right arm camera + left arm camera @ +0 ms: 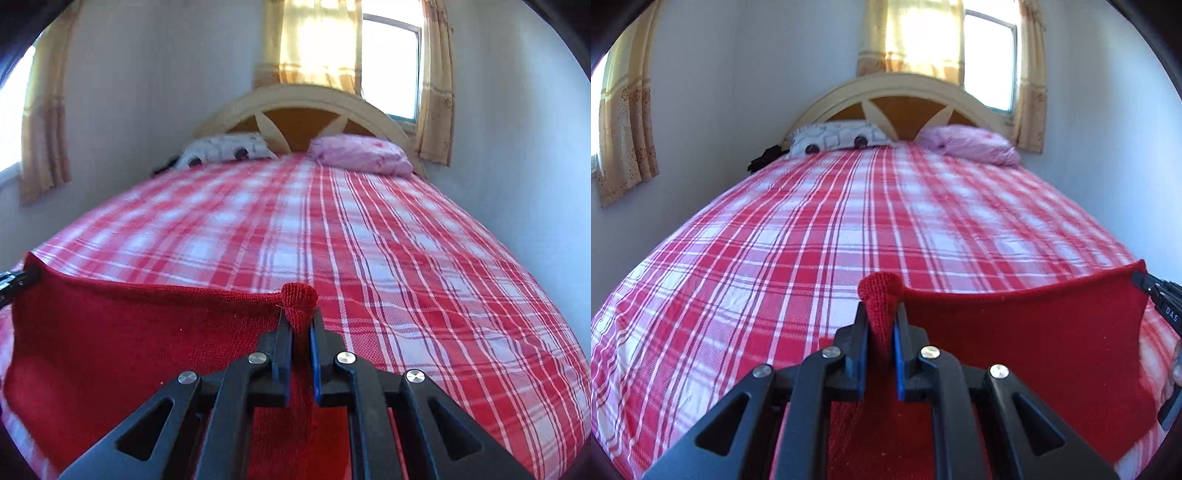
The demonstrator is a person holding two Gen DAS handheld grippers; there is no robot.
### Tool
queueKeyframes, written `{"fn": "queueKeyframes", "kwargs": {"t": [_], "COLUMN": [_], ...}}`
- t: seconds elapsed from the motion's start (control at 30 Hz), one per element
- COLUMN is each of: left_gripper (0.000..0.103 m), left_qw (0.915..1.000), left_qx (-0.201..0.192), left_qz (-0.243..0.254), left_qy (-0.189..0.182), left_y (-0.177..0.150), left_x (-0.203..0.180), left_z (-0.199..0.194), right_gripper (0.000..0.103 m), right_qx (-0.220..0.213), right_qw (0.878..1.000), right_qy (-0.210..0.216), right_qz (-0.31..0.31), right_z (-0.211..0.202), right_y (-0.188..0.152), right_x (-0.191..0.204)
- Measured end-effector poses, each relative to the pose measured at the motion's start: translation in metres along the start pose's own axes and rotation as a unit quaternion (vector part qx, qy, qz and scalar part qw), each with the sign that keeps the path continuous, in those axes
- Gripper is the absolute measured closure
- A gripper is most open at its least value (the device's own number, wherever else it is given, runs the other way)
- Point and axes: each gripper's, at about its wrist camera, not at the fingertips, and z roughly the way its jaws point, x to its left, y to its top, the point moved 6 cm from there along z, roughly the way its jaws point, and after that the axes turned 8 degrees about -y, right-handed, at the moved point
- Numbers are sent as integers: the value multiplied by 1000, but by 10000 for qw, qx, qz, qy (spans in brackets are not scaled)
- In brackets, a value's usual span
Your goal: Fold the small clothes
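A red knit garment (1027, 332) hangs stretched between my two grippers above the near end of the bed. My left gripper (881, 314) is shut on its left corner, which bunches up between the jaws. My right gripper (300, 321) is shut on the right corner of the garment (140, 332). The right gripper also shows at the right edge of the left wrist view (1160, 295), and the left gripper at the left edge of the right wrist view (14, 282). The lower part of the garment is hidden behind the gripper bodies.
The bed has a red and white plaid sheet (849, 221). A white patterned pillow (838, 138) and a pink pillow (971, 142) lie by the arched headboard (905, 92). Walls run along both sides. A curtained window (990, 55) is behind the headboard.
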Motion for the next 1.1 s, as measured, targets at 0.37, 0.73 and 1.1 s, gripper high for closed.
{"fn": "queueKeyframes", "kwargs": {"t": [0.37, 0.73, 1.1], "left_gripper": [55, 33, 27], "left_qw": [9898, 9960, 9985], "left_qx": [1183, 672, 419], "left_qz": [-533, -277, 164], "left_qy": [582, 520, 297], "left_y": [-43, -23, -75], "left_x": [33, 36, -5], "left_z": [82, 9, -47], "right_gripper": [94, 60, 61], "right_qx": [1306, -25, 480], "right_qw": [9905, 9918, 9966], "right_qy": [-385, 107, 617], "right_qz": [-212, 1270, 276], "right_z": [78, -32, -94], "right_y": [-52, -29, -135], "right_x": [4, -54, 6]}}
